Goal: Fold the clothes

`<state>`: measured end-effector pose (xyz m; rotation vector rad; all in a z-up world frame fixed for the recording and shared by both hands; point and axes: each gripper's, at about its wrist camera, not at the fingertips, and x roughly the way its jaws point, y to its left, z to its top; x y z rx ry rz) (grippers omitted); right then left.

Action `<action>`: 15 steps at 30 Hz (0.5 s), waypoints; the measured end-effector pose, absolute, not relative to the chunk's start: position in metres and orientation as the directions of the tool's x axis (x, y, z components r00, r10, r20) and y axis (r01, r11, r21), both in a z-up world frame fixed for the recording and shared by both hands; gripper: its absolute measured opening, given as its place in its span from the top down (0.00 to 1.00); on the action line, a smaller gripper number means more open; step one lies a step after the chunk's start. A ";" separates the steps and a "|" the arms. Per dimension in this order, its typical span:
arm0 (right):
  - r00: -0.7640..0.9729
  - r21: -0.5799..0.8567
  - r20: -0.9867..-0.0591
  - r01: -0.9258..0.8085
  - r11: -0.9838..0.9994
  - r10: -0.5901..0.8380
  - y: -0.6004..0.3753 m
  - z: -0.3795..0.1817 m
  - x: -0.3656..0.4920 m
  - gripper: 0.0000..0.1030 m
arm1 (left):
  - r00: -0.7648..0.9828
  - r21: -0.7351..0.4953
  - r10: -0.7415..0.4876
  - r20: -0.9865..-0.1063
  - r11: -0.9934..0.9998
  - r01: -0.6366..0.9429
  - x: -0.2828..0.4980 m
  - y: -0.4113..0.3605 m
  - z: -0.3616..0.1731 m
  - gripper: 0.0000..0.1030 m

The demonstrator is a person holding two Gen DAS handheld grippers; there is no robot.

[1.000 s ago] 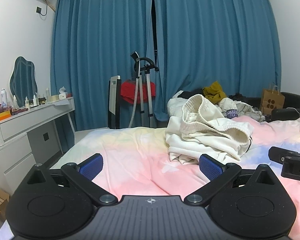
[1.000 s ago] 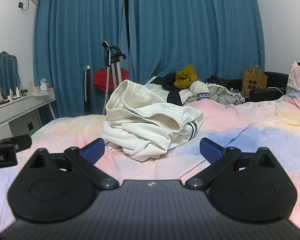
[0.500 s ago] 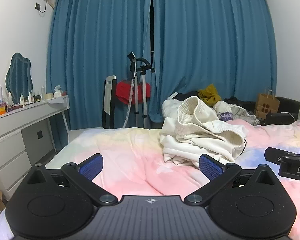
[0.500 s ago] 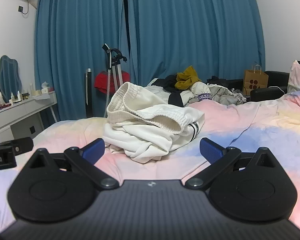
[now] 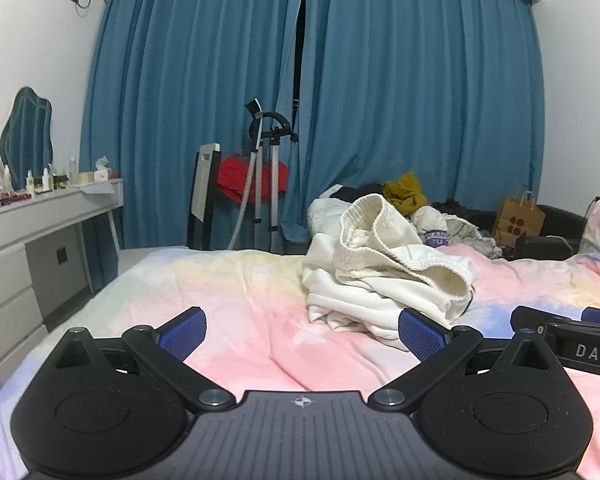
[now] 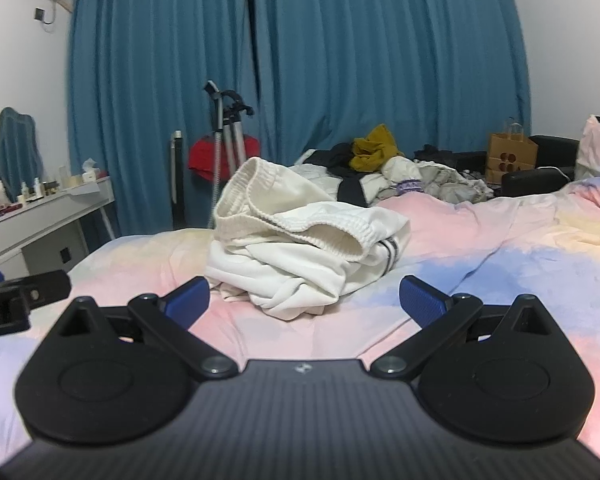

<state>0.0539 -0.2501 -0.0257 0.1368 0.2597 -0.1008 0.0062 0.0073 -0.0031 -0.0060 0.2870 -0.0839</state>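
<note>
A crumpled white garment (image 5: 384,272) with a ribbed elastic waistband lies heaped on the pastel pink, yellow and blue bedspread (image 5: 236,304). In the right wrist view the same white garment (image 6: 304,248) shows dark stripes on its right side. My left gripper (image 5: 302,330) is open above the bedspread, short of the heap, with its right pad close to the cloth's near edge. My right gripper (image 6: 306,300) is also open, just short of the garment, with nothing between its fingers. Each gripper shows at the edge of the other's view.
A pile of other clothes (image 6: 384,168) lies at the far side of the bed. Blue curtains (image 5: 340,92) fill the back wall. A garment steamer stand (image 5: 264,176) and a white dresser (image 5: 28,240) with bottles stand to the left. A brown paper bag (image 6: 510,158) sits far right.
Both grippers have drifted a little nearer to the white garment and stay open. The garment has not moved.
</note>
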 end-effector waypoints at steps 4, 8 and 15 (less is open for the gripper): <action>0.960 0.145 -0.269 0.122 0.982 -0.080 -0.254 -0.026 0.055 0.00 | 0.954 -0.021 -0.095 -0.283 0.995 0.093 0.007 0.006 -0.003 0.00; 0.965 0.199 -0.261 0.095 0.975 -0.041 -0.260 -0.026 0.054 0.00 | 0.959 -0.005 -0.090 -0.270 0.996 0.092 0.006 0.004 -0.002 0.00; 0.954 0.276 -0.296 0.128 0.953 -0.042 -0.279 -0.030 0.070 0.02 | 0.955 0.011 -0.104 -0.279 0.994 0.112 0.020 0.005 0.017 0.00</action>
